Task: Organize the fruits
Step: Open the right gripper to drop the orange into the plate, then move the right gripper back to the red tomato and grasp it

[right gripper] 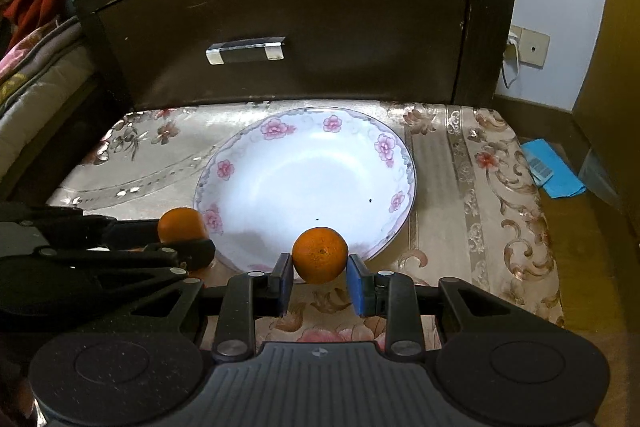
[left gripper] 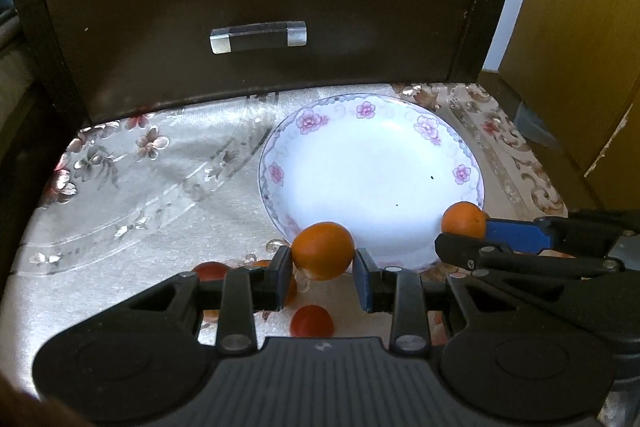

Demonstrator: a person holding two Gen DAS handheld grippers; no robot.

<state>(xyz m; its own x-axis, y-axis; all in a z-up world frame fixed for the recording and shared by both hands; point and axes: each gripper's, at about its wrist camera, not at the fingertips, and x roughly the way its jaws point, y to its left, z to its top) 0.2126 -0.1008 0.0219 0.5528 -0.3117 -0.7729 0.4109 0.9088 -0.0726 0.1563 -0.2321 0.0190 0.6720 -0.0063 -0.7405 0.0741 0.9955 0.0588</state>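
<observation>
My left gripper [left gripper: 323,266] is shut on an orange [left gripper: 323,251], held just above the near rim of a white plate [left gripper: 272,163] with pink flowers. To its right, my right gripper [left gripper: 470,233] grips a second orange [left gripper: 464,219] over the plate's right rim. In the right wrist view, the right gripper [right gripper: 320,271] is shut on its orange [right gripper: 320,253] at the near edge of the plate [right gripper: 208,179]. There the left gripper [right gripper: 176,237] holds the other orange [right gripper: 181,223] at the plate's left rim. Nothing lies in the plate.
Two small red fruits [left gripper: 312,321] [left gripper: 210,271] lie on the floral tablecloth [left gripper: 140,195] under my left gripper. A dark drawer front with a metal handle [left gripper: 258,37] rises right behind the plate. A blue packet [right gripper: 554,169] lies on the floor at right.
</observation>
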